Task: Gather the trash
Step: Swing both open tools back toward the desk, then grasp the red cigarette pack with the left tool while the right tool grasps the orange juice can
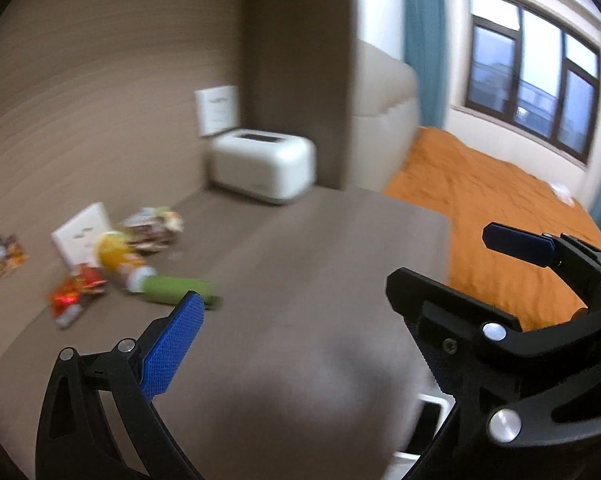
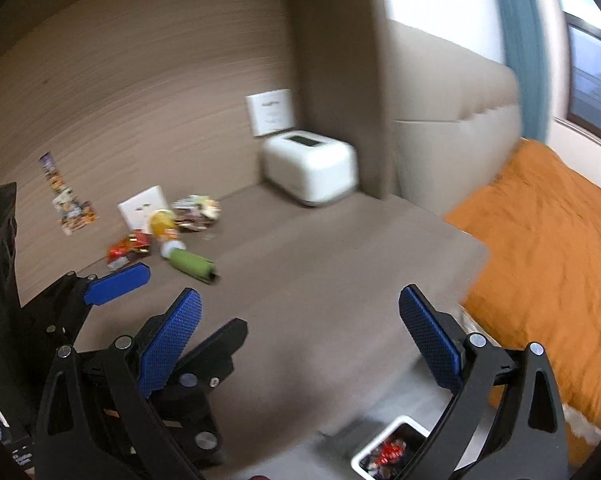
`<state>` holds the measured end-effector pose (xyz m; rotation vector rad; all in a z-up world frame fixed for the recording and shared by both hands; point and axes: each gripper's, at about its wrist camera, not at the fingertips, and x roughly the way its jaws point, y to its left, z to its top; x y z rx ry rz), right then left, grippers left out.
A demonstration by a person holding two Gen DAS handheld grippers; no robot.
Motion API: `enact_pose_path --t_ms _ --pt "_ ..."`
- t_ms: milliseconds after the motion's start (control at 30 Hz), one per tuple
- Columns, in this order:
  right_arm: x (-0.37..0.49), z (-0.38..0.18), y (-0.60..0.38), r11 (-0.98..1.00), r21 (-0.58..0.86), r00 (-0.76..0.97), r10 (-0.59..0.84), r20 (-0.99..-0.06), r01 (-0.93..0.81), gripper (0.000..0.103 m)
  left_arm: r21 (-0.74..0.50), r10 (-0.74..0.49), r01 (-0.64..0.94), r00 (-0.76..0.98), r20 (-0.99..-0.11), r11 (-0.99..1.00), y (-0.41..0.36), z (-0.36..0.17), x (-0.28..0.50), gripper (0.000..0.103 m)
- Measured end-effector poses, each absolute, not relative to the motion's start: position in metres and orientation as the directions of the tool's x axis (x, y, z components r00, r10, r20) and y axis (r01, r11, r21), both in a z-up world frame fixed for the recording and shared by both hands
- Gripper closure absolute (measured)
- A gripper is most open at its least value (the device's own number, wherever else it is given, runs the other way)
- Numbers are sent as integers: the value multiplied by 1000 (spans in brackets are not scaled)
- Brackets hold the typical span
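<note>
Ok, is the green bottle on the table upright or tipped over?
Tipped over: the green bottle lies on its side on the brown table, beside the wrappers.

Left tongs (image 1: 300, 320) agape, empty; right tongs (image 2: 300, 312) agape, empty.

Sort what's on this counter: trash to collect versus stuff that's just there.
For the job: red wrapper, yellow packet, green bottle, crumpled wrappers, white bin with wrappers already inside.

Just lying about: toaster, white card, orange bedspread.
</note>
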<state>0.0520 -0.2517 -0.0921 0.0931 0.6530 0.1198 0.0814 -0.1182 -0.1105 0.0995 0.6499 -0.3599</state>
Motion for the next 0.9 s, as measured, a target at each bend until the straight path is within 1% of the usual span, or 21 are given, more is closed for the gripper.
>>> enact_pose_path --t_ms 300,433,567,667,733,833,867,900 --pt "123 -95 -161 954 116 732 288 -617 -277 4 21 -112 158 784 -611 987 -16 -120 120 5" --pt "152 -104 -132 939 120 703 322 -634 -322 4 64 -22 78 784 -620 995 24 -129 139 5" --pt "178 -112 -109 929 110 684 337 -647 -354 4 90 43 18 773 -632 996 58 -140 163 5" --pt "201 -123 -93 918 117 648 353 -674 -379 4 86 36 26 758 -651 996 73 -150 180 5" --pt "218 -132 -80 907 125 612 368 -700 -403 4 108 32 55 743 -669 993 77 -159 193 5" --pt "239 -147 -61 895 95 569 357 -741 -436 4 140 27 104 704 -710 985 81 -176 213 5" --pt "244 -151 -55 892 81 565 349 -748 -444 5 138 19 116 695 -719 984 83 -180 219 5" --pt "249 -154 -51 891 64 564 340 -753 -450 9 126 6 127 684 -729 984 85 -183 224 5"
